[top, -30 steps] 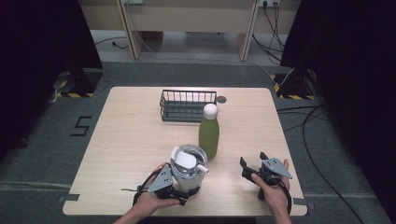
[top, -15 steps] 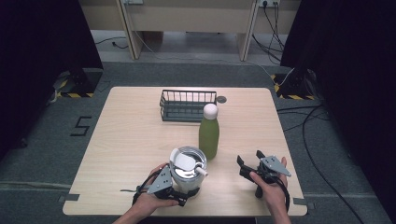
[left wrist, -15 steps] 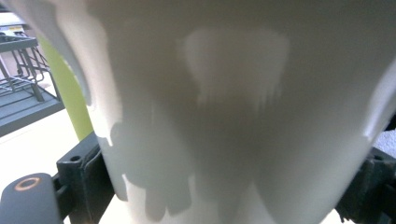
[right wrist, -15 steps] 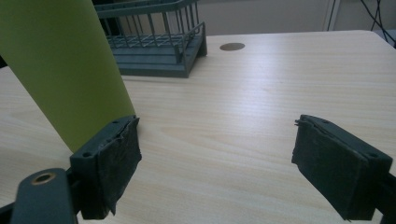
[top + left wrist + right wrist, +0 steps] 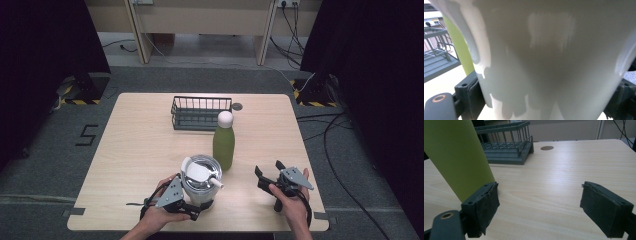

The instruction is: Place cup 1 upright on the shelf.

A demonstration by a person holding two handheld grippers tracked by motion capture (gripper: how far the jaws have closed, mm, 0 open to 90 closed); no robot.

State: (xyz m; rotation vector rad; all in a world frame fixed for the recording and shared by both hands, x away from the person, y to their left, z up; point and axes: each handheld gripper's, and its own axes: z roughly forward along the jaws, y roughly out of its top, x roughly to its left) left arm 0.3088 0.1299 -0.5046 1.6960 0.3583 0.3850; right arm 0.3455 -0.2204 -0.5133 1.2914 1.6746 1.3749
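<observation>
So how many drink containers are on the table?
2. A green bottle with a white cap stands near the table's middle, in front of the wire basket. A white jug sits between the left gripper jaws, close beside the bottle.

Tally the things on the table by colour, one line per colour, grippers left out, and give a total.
White: 1, the white cup with a lid, between the jaws of the left gripper
Green: 1, the green bottle with a white cap
Dark grey: 1, the wire basket
Total: 3
</observation>
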